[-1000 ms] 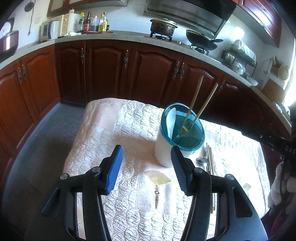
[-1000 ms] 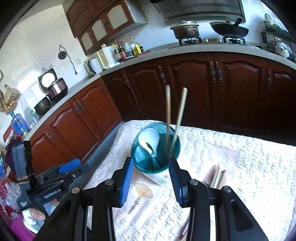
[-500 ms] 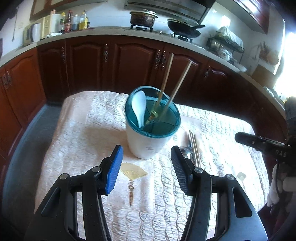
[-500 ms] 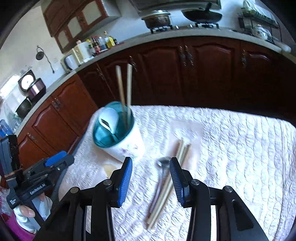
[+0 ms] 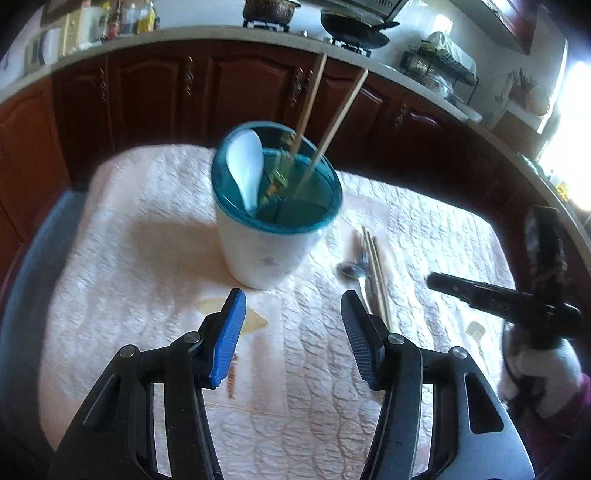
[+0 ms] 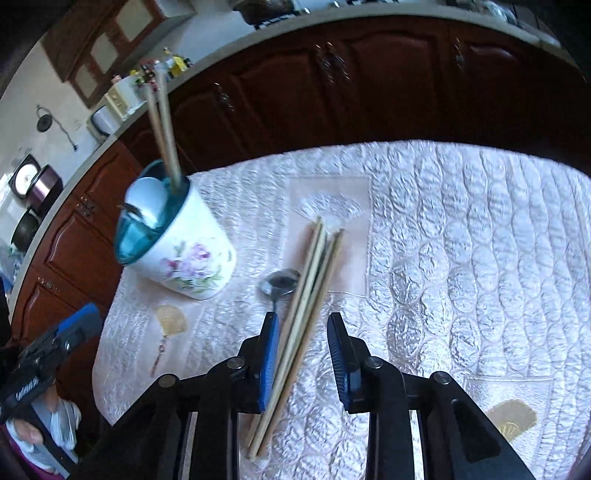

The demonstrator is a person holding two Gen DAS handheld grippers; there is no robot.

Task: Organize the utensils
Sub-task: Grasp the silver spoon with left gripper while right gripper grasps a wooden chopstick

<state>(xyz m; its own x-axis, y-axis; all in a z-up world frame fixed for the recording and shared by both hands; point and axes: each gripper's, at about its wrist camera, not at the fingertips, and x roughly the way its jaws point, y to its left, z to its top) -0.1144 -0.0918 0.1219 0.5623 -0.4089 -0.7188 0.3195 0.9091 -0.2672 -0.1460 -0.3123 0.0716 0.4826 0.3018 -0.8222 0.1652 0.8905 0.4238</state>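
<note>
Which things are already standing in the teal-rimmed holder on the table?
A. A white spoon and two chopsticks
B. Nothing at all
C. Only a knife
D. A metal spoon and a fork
A: the left wrist view shows a white spoon and two chopsticks standing inside the holder, while the metal spoon and more loose chopsticks lie on the cloth beside it.

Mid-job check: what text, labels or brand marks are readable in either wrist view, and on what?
Nothing is legible.
White lettering on the left gripper, on its side: blurred.
Marking on the right gripper, whose jaws are closing with the chopsticks between them: blurred.
Labels on the counter bottles: too small.
The utensil holder: flower print, no words.
</note>
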